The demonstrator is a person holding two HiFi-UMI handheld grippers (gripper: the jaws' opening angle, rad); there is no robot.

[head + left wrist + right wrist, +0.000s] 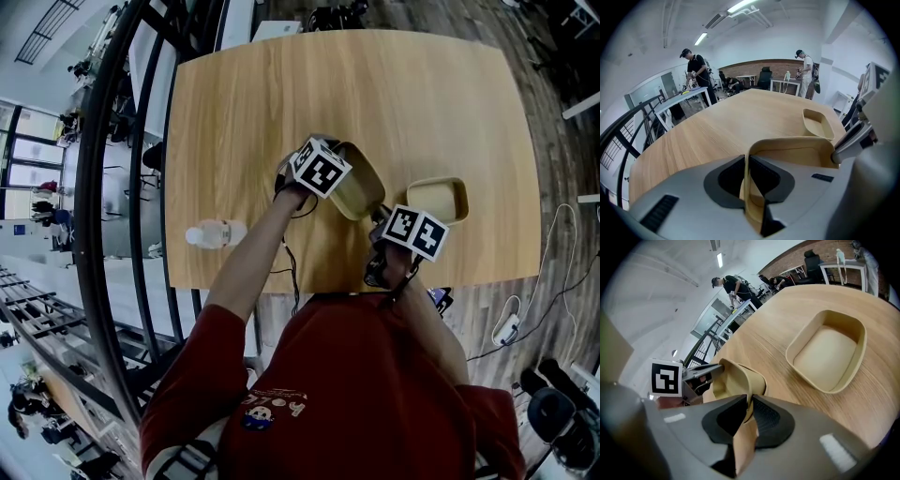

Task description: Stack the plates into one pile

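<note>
Pinching rim of held plate (792, 152) tight with left tool (749, 176) and right tool (749, 412); seemingly mid-carry, next needing square lowering into second plate (827, 352).

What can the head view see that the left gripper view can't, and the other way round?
Only the head view: a water bottle at the table's edge and the person's red shirt. Only the left gripper view: people standing far behind, and how the left gripper clamps the plate's rim. Both: the wooden table, the held tan plate and the second plate resting on the table.
</note>
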